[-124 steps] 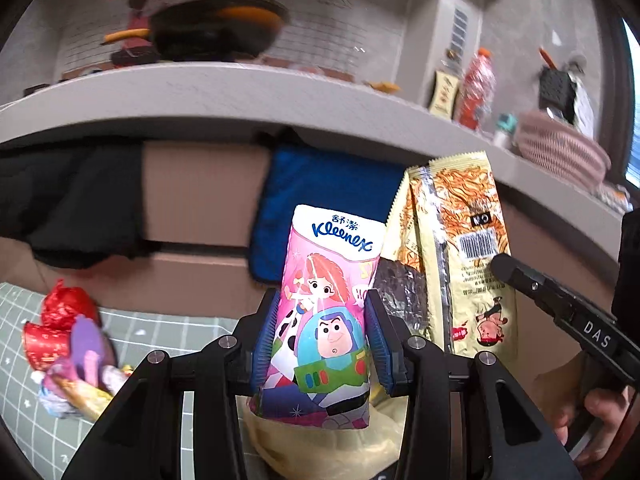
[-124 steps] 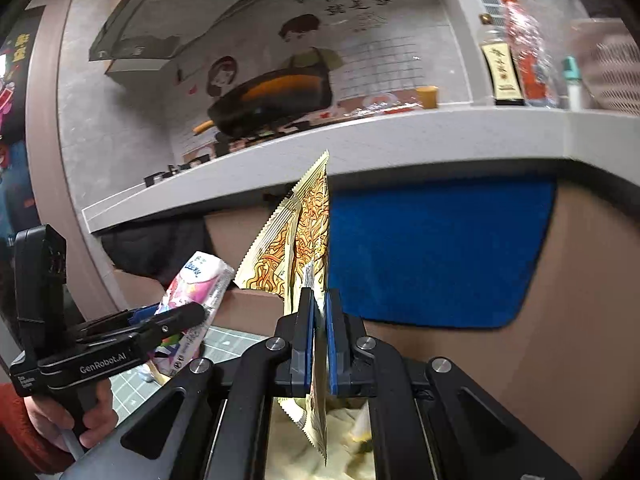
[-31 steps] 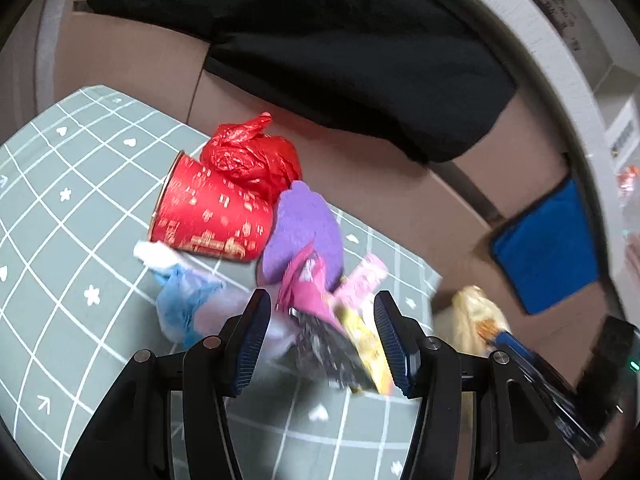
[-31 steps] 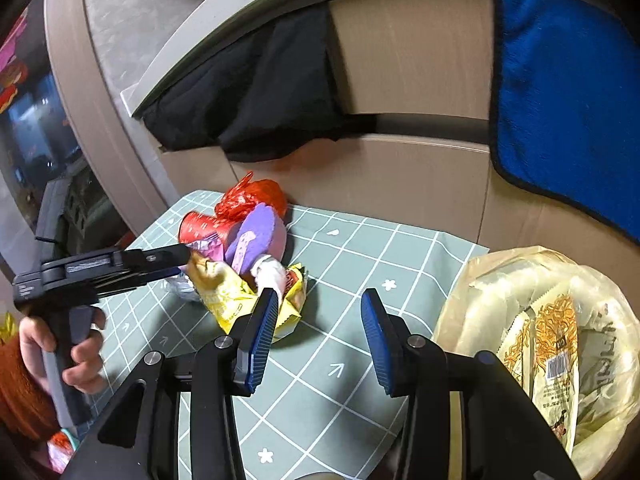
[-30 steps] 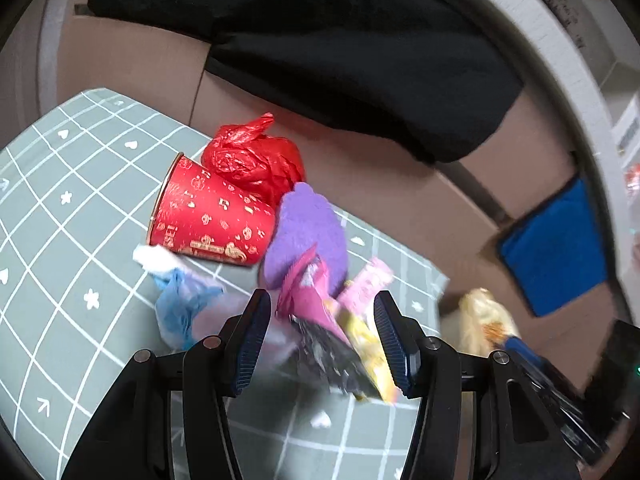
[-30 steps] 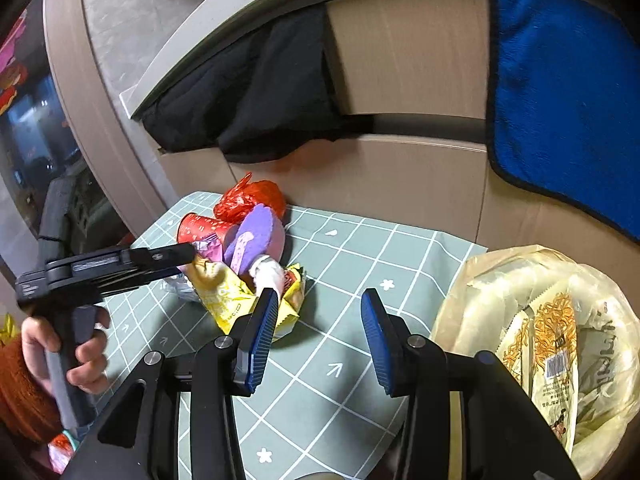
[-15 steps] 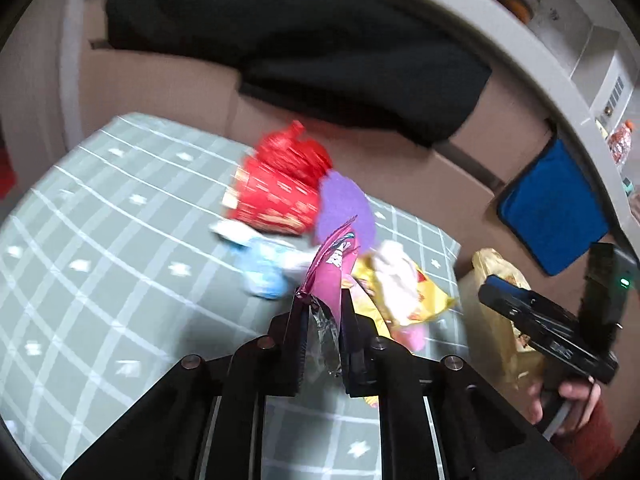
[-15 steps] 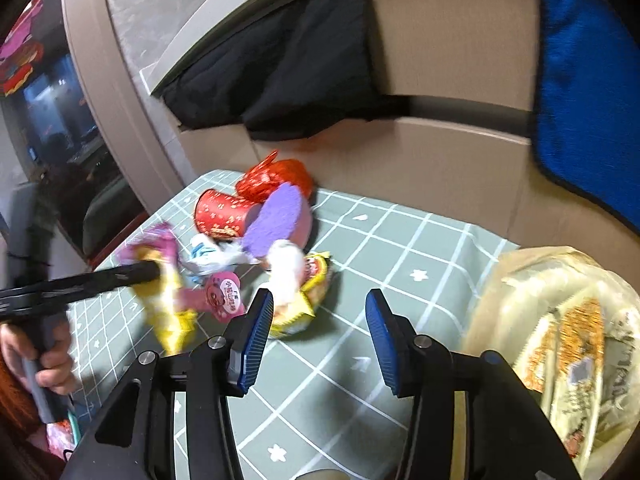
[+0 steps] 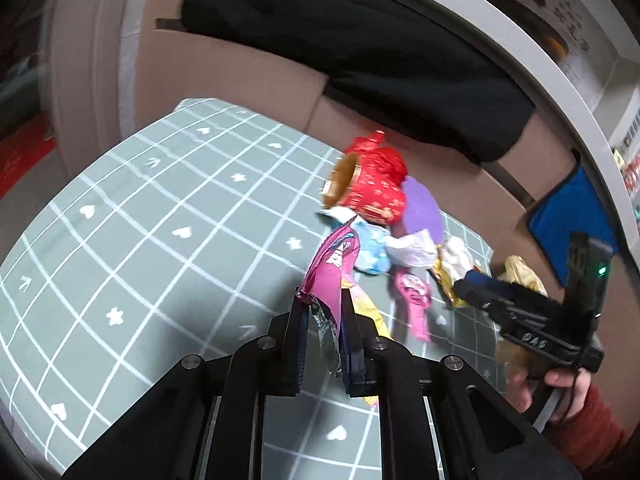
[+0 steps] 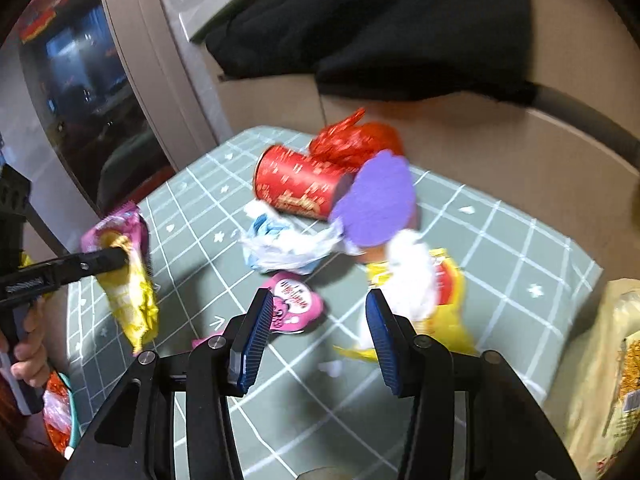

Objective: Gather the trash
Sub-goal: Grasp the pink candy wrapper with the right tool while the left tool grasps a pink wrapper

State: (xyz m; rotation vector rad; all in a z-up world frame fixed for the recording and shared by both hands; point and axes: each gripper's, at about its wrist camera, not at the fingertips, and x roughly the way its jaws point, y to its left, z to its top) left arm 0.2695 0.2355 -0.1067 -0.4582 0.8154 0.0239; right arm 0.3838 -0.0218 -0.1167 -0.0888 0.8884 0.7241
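**Above the gridded mat, a snack wrapper held clear of the trash pile**

Over the green gridded mat on the worktop, the left tool is clamped on a pink and yellow snack wrapper, its jaws nearly together with the foil pinched between the pads. From the right wrist view the same wrapper hangs clear of the mat, off to the left of the pile, with a hand gripping the tool's handle below it.

The right tool has its blue-padded jaws apart with nothing between them, and it hovers over the near edge of the pile. Just beyond its fingers lie a small pink packet and a yellow and red wrapper with crumpled white tissue on top of it.

Farther back a red paper cup lies on its side, touching a crumpled red plastic bag behind it and a purple disc beside it. A blue and white plastic scrap sits in front of the cup.

At the right edge, a pale yellow trash bag stands open just off the mat, with a noodle packet visible inside. Black cloth drapes over the cardboard wall behind the pile.
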